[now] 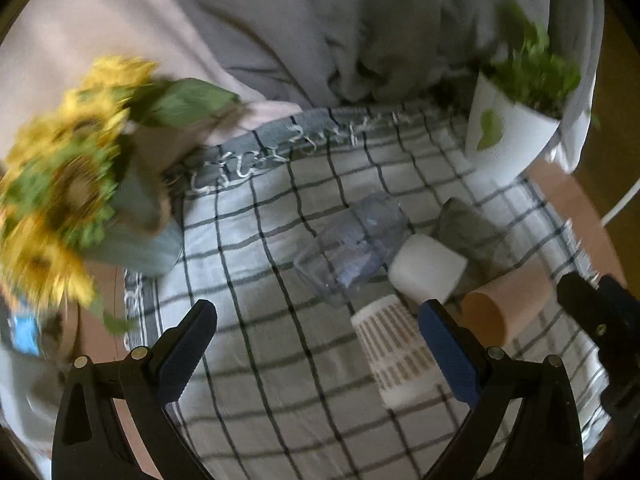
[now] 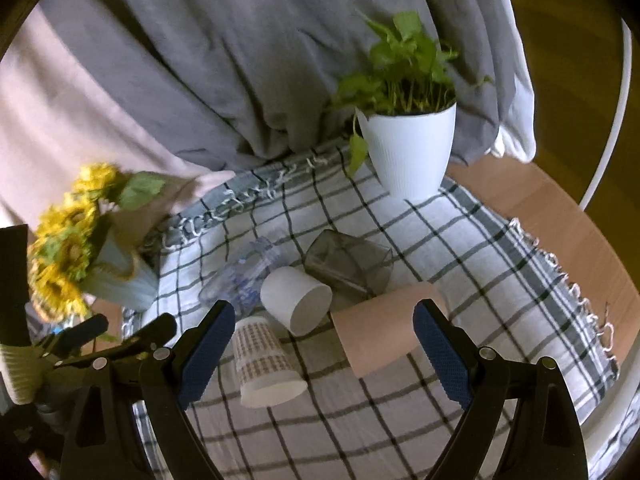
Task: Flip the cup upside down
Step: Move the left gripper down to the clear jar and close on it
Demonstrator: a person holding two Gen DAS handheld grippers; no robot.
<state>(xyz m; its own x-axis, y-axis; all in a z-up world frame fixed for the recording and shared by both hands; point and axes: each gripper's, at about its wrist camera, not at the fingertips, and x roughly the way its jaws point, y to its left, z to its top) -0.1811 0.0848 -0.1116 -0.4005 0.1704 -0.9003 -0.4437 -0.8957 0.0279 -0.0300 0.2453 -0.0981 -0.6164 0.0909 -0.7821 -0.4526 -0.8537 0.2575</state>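
Grey and pale pink drapery (image 2: 168, 80) closes off the background in both views; its upper extent is cut by the fisheye rim. Below it, a brown bench (image 2: 560, 216) carries a checked cloth (image 2: 460, 248) with a fringed edge; the left wrist view shows only small strips of bench. A potted plant (image 2: 408, 148) in a white ribbed pot stands upright at the far right of the cloth, sharp in the right wrist view, motion-blurred in the left. A sunflower bouquet (image 1: 68, 184) in a pale blue vase sits at the cloth's left edge, blurred in both views. Five cups are clustered mid-cloth. The tan cup (image 2: 384, 328) lies on its side; only the left wrist view shows its open mouth. The smoked grey cup (image 2: 348, 268) lies tipped behind it, largely indistinct in the left wrist view. The clear cup (image 1: 352, 248) lies on its side, hard to make out against the checks. The white cup (image 2: 296, 300) lies tilted, touching the clear cup. The patterned cup (image 2: 264, 360) stands with its wider end down on the cloth, nearest the cameras. The left gripper (image 1: 316, 352) and right gripper (image 2: 324, 344) are both spread wide and hold nothing; each appears partly at the other view's margin.
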